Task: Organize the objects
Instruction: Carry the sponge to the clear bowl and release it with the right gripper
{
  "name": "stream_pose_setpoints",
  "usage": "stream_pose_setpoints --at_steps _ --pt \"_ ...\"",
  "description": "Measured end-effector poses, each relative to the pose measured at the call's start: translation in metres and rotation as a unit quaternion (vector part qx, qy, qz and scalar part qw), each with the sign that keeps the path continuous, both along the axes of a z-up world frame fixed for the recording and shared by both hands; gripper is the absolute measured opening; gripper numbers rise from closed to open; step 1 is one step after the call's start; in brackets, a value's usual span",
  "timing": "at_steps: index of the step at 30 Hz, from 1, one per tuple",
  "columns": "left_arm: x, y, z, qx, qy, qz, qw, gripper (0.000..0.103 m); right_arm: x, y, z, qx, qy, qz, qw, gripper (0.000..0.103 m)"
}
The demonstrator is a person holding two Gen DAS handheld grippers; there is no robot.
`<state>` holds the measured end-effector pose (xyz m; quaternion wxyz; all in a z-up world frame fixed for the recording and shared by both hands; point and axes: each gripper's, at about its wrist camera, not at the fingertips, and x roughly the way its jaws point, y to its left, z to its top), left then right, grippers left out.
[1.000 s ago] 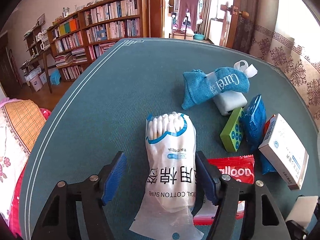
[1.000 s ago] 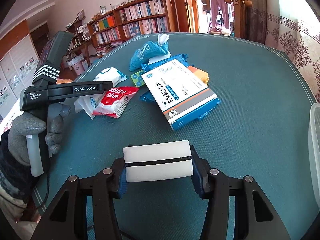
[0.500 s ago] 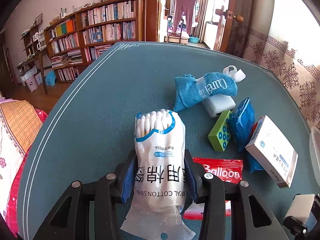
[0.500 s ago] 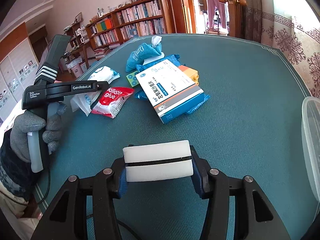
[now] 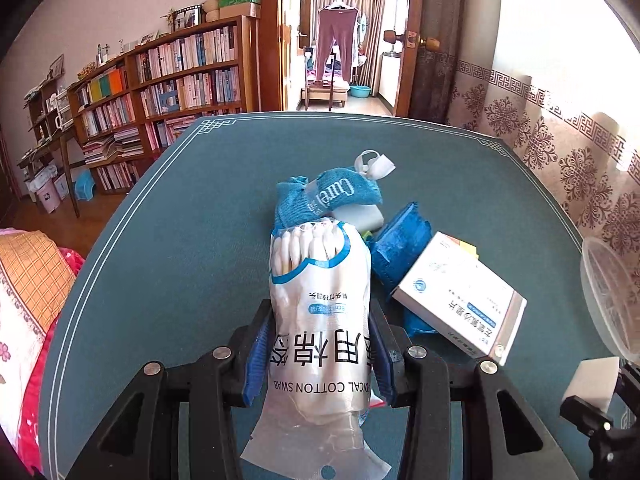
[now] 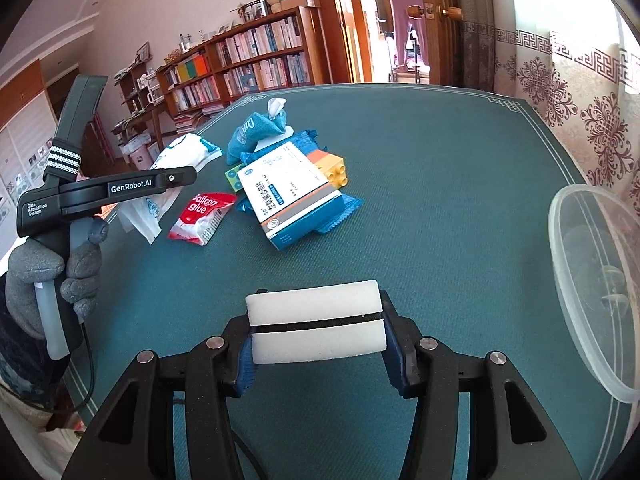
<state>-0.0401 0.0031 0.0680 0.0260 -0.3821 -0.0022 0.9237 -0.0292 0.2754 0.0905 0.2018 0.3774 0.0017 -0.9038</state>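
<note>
Two grippers, and each one is pinching something over the green table [image 6: 440, 184].

Squeezed between the blue pads [image 5: 256, 354] of the left gripper [image 5: 318, 356] is the bag of cotton swabs [image 5: 320, 316]. The bag sticks out in front of the fingers, swab tips pointing away, and its flat end hangs down behind them. The right gripper [image 6: 318, 346] presses its fingers on both ends of a white sponge block [image 6: 316, 326], which sits sideways between them. Ahead lies a pile: a white medicine box [image 6: 288, 194] on blue packets [image 6: 340, 212], a blue Curel pouch [image 6: 256, 130], a yellow toy brick [image 6: 334, 166] and a red balloon glue packet [image 6: 202, 216]. A clear plastic bowl [image 6: 576, 280] stands at the right.
</note>
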Motion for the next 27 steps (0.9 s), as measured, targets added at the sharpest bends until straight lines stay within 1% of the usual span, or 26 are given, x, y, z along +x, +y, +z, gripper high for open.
stream_pose_setpoints --at_steps 4,9,12,19,22,27 --pt "0.004 0.021 0.004 -0.004 0.003 -0.021 0.9998 0.046 0.002 0.030 0.009 -0.003 0.013 -0.034 0.999 0.052" --pt "0.008 0.049 0.004 -0.009 0.003 -0.048 0.9988 0.047 0.004 0.075 0.018 0.000 0.028 -0.095 0.995 0.052" --pt "0.009 0.068 0.005 -0.014 0.003 -0.065 0.9978 0.046 0.007 0.106 0.020 0.000 0.033 -0.137 0.990 0.052" --pt "0.014 0.111 0.007 -0.024 0.005 -0.104 0.9943 0.047 0.009 0.172 0.018 0.007 0.046 -0.226 0.973 0.052" --pt "0.016 0.130 0.008 -0.028 0.006 -0.119 0.9925 0.047 0.002 0.189 0.011 0.014 0.043 -0.249 0.967 0.052" --pt "0.016 0.157 0.008 -0.032 0.003 -0.145 0.9889 0.047 -0.005 0.201 -0.002 0.015 0.039 -0.261 0.964 0.053"
